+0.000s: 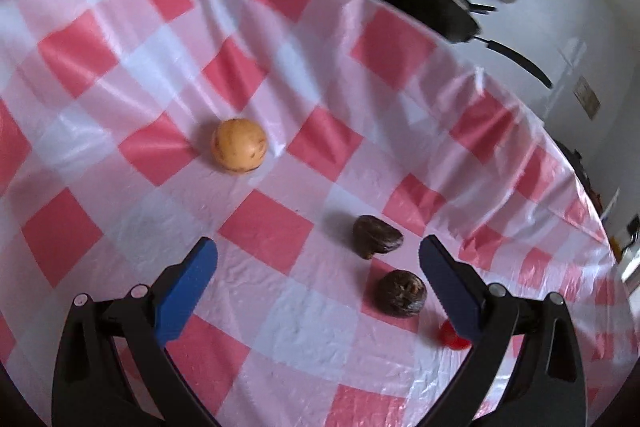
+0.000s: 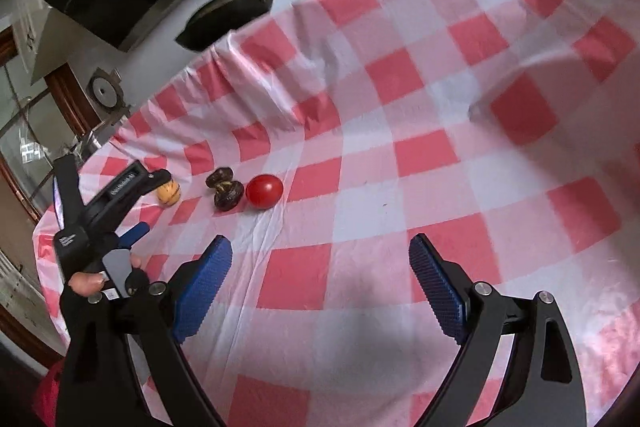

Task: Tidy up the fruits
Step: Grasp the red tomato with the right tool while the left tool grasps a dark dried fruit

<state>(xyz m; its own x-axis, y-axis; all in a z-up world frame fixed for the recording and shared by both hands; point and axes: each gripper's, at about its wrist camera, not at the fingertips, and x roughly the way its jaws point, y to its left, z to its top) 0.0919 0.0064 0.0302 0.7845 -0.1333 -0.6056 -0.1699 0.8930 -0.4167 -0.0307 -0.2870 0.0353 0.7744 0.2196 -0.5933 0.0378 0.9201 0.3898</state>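
An orange fruit [image 1: 239,144], round and speckled, lies ahead of the left gripper [image 1: 318,255], nearer its left finger. Two dark wrinkled fruits [image 1: 377,236] [image 1: 401,293] lie close together just inside its right finger. A glossy red tomato [image 2: 264,191] lies just beyond that finger, beside them.

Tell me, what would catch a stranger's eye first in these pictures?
Probably the red-and-white checked tablecloth filling both views. Next the fruits on it: a shiny red fruit beside two dark wrinkled fruits, and an orange fruit lying apart. Blue-padded grippers, left and right, gape open in the foreground.
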